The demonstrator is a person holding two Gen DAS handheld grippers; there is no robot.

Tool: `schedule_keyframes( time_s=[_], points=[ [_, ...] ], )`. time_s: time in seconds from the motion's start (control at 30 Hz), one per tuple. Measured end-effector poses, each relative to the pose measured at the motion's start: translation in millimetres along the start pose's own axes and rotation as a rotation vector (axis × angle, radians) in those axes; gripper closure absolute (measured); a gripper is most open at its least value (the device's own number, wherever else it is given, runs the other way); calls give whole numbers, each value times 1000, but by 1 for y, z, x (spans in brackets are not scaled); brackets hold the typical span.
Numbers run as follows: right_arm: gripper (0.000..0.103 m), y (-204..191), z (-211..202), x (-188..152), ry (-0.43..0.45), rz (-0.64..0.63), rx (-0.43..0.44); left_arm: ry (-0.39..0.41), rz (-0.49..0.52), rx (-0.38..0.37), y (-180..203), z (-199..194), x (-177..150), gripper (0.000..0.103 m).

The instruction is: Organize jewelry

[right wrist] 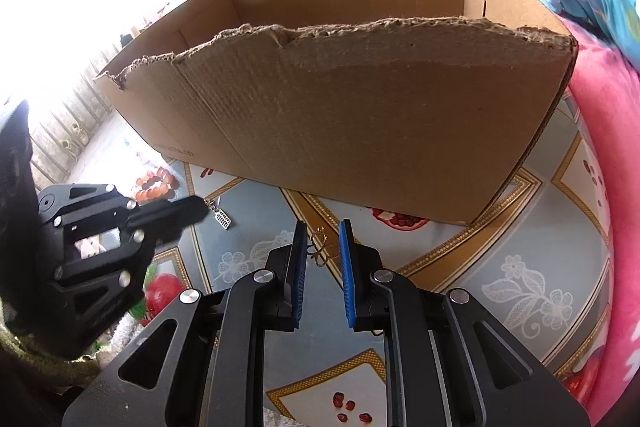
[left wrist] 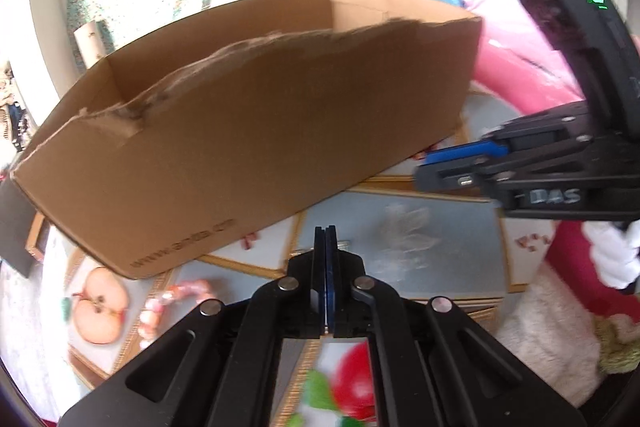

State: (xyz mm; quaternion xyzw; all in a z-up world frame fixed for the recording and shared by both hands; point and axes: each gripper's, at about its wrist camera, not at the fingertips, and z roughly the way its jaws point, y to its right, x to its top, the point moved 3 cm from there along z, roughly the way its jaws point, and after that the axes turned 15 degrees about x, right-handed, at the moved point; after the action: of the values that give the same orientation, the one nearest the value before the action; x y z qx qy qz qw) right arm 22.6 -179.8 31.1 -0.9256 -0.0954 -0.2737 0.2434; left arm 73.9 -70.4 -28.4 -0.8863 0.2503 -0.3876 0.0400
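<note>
My left gripper (left wrist: 325, 231) is shut, and in the right wrist view its tip (right wrist: 202, 209) pinches the chain of a small silver charm (right wrist: 223, 219) that dangles just above the tablecloth. My right gripper (right wrist: 323, 227) is narrowly closed, with a thin gold earring (right wrist: 320, 247) spanning the gap between its blue pads. Seen from the left wrist, that right gripper (left wrist: 424, 167) is off to the right near the box corner. A large open cardboard box (right wrist: 360, 127) stands straight ahead of both grippers. An orange bead bracelet (right wrist: 156, 187) lies on the cloth left of the box.
A fruit-patterned tablecloth (right wrist: 520, 287) covers the surface. The box's torn near wall (left wrist: 260, 127) rises high in front. A pink blanket (right wrist: 600, 147) is heaped to the right. The bead bracelet (left wrist: 160, 303) lies near my left fingers.
</note>
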Motion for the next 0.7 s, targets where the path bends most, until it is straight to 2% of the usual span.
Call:
schedule_keyframes(
  time_s=[0.07,0.13,0.2,0.23,0.53,0.7],
  points=[
    [89,1,-1,1,-1,-5,-3,-16,-10,-13,-7,2,1,103],
    [89,3,-3,1,1,-4,-3,-22,-27,-36,-12,3,2,96],
    [89,4,-3,1,1,0,-2,-48,-36,-67,-14,5,1,67],
    [89,4,-3,1,1,4,-2,-51,-39,-67,-14,5,0,62],
    [89,5,-2,3,6,13,-1,-33,4,-67,-6,7,1,60],
    [89,5,-2,3,5,18,6,-46,62,-67,1,12,0,60]
  ],
)
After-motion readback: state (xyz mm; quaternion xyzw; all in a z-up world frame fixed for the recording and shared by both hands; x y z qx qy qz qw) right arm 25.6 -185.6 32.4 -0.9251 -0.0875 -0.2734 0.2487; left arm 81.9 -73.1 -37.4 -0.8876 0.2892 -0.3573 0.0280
